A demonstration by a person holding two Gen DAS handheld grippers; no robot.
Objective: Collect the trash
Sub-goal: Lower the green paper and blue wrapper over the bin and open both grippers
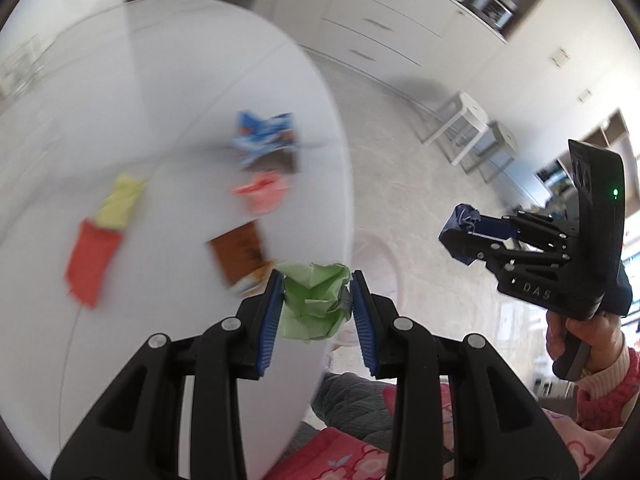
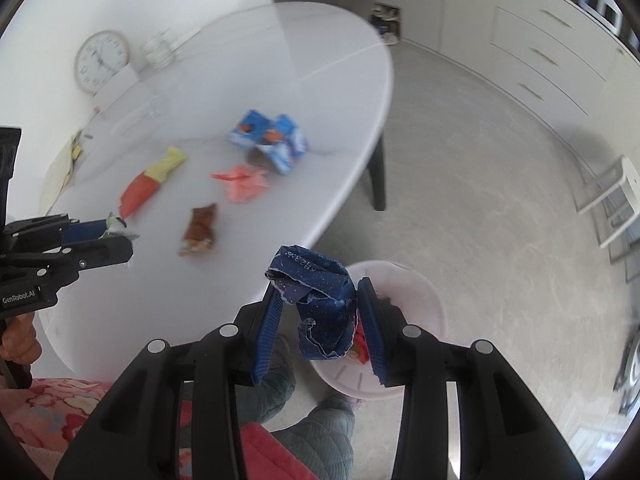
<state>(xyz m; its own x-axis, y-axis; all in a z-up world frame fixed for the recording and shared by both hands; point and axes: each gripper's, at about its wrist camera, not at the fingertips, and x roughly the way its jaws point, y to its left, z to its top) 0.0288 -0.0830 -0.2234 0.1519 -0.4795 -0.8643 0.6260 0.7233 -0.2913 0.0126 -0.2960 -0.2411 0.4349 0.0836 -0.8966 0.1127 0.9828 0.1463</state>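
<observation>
My left gripper [image 1: 316, 304] is shut on a crumpled green paper [image 1: 314, 300] and holds it over the near edge of the white round table [image 1: 120, 100]. My right gripper [image 2: 320, 312] is shut on a crumpled dark blue wrapper [image 2: 320, 300] and holds it over the floor, above a pale pink bin [image 2: 416, 292] that has a red scrap inside. On the table lie a blue-and-white carton [image 2: 272, 140], a pink paper [image 2: 244, 182], a brown snack wrapper [image 2: 200, 230] and a red-and-yellow packet [image 2: 150, 182]. Each gripper shows in the other's view: the right one [image 1: 464, 236], the left one [image 2: 120, 236].
A dark chair [image 2: 376, 176] stands at the table's far side. White drawers [image 2: 540, 56] line the back wall. Two white stools [image 1: 464, 124] stand on the grey carpet at the right. A clock [image 2: 102, 60] and glassware sit at the table's far left.
</observation>
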